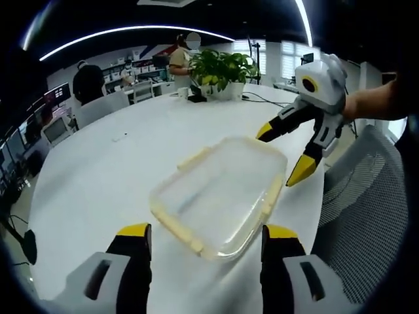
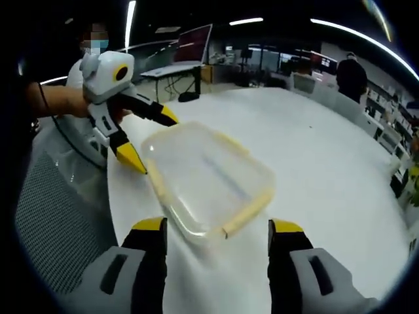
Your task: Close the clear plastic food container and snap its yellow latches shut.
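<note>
Both grippers [image 1: 206, 239] [image 2: 216, 229] spread, gripping nothing; clear container [image 1: 219, 193] near the table's edge [image 1: 321, 196] (lid on, yellow latches [image 1: 180, 229] unsnapped) may skid off when pressed.

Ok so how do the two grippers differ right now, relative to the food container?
The right gripper hovers at the container's far corner, its jaws straddling that corner; the left gripper sits at the opposite side, one tip near the rim, the other above the lid edge. Whether either touches is unclear. Both are open, with yellow-tipped jaws, and hold nothing.
</note>
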Demonstrator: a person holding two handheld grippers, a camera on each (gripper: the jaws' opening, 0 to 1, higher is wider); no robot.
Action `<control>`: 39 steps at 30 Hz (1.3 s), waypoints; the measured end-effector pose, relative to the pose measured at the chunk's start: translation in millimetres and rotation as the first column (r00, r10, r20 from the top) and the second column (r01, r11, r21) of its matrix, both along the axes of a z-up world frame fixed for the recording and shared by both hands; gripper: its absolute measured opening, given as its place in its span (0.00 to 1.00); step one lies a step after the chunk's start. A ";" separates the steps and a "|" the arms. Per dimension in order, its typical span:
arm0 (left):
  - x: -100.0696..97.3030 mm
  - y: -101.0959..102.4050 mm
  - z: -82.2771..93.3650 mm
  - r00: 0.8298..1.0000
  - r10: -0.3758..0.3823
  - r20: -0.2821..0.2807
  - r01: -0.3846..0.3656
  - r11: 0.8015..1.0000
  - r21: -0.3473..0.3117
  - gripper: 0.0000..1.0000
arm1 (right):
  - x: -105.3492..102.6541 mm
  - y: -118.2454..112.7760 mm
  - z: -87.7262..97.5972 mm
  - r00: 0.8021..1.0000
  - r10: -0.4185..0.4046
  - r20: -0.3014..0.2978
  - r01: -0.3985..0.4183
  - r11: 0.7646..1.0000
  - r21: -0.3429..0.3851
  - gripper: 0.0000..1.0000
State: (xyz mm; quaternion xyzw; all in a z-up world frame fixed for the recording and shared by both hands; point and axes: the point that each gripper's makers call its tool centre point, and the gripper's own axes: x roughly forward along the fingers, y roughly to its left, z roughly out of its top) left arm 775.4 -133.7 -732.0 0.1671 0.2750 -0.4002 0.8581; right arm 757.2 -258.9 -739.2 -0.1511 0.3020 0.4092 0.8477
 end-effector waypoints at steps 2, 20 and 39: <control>0.6 0.1 -1.0 1.000 -0.004 -0.001 0.004 1.000 0.005 0.60 | 0.5 1.6 0.8 1.000 -0.002 -0.002 0.002 1.000 0.008 0.58; 25.1 -2.3 -1.6 1.000 -0.018 -0.004 0.018 1.000 0.009 0.55 | 27.8 7.4 3.7 1.000 0.015 0.006 -0.015 1.000 0.004 0.54; 79.0 0.4 -1.6 0.999 -0.033 -0.002 0.034 0.998 0.044 0.55 | 80.6 9.6 4.4 1.000 0.018 0.001 -0.018 1.000 -0.008 0.53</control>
